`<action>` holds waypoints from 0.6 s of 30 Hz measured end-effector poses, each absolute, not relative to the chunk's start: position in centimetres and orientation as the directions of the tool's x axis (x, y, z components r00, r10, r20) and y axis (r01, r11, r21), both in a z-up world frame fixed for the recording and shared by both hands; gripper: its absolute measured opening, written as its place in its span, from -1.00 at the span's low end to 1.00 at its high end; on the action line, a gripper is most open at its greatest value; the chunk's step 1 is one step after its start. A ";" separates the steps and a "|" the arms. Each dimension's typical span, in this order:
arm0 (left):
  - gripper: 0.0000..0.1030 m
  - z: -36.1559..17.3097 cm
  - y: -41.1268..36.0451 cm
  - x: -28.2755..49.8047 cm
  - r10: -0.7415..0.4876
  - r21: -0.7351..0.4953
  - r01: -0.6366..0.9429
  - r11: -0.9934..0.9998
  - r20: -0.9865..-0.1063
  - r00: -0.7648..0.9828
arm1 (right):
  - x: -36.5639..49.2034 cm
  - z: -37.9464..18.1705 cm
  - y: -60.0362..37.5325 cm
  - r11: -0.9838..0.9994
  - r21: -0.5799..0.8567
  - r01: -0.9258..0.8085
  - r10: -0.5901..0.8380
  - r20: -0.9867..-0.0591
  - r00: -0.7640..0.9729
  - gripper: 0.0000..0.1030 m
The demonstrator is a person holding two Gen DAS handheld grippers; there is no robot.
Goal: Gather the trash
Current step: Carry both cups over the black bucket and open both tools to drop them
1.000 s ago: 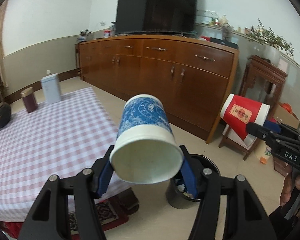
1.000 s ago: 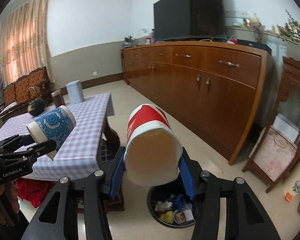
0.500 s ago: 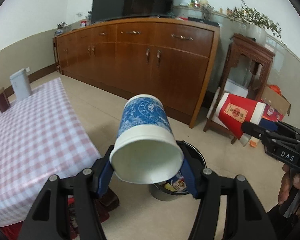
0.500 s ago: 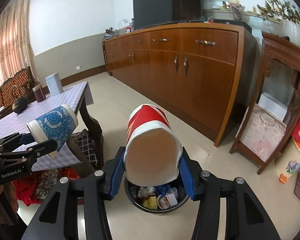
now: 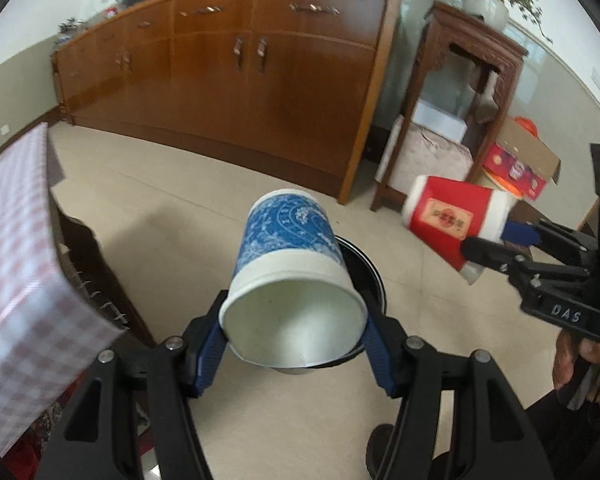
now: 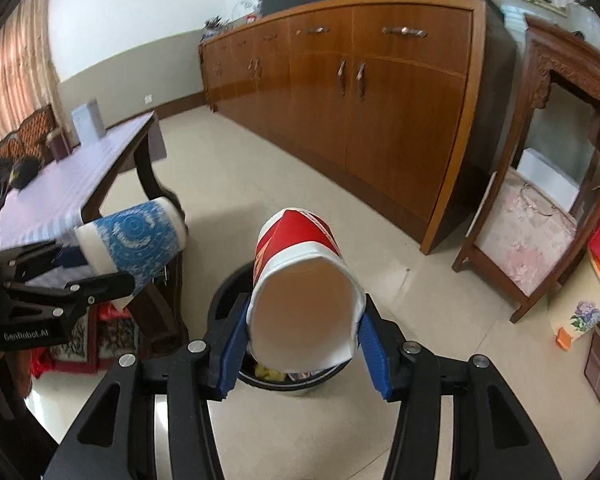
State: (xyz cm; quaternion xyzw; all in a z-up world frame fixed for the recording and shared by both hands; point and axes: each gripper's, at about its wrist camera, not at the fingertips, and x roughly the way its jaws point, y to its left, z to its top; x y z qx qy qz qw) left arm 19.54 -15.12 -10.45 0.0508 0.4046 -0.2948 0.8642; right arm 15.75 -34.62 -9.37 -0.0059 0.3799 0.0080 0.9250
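Note:
My left gripper [image 5: 294, 354] is shut on a blue patterned paper cup [image 5: 290, 236], held on its side with the open mouth toward the camera, just above a black trash bin [image 5: 366, 266] on the floor. My right gripper [image 6: 304, 354] is shut on a red and white paper cup [image 6: 300, 240], also on its side, over the same bin [image 6: 224, 300], which holds mixed trash. The red cup [image 5: 452, 216] shows at right in the left wrist view; the blue cup [image 6: 134, 236] shows at left in the right wrist view.
A table with a checked cloth [image 5: 16, 248] stands left of the bin. A long wooden sideboard [image 5: 236, 68] runs along the far wall. A carved wooden stand [image 6: 556, 152] and cardboard boxes [image 5: 520, 160] are at right. Tiled floor surrounds the bin.
Both grippers have moved away from the table and lower toward the trash bin, still holding their cups. The bin now lies directly under both cups.

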 end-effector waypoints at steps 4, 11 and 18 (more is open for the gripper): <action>0.22 -12.1 -16.5 20.7 -0.468 -0.148 0.572 0.807 -0.751 0.466 | 17.5 -12.6 -35.1 0.998 -0.012 -0.066 0.034 -0.749 0.662 0.06; 0.22 -15.9 -18.5 23.6 -0.448 -0.150 0.592 0.792 -0.802 0.396 | 21.3 -16.9 -35.7 0.990 -0.034 -0.140 0.055 -0.808 0.587 0.06; 0.54 -19.0 -18.8 24.9 -0.461 -0.200 0.607 0.769 -0.831 0.312 | 23.5 -20.6 -35.5 0.954 -0.085 -0.288 0.088 -0.838 0.539 0.57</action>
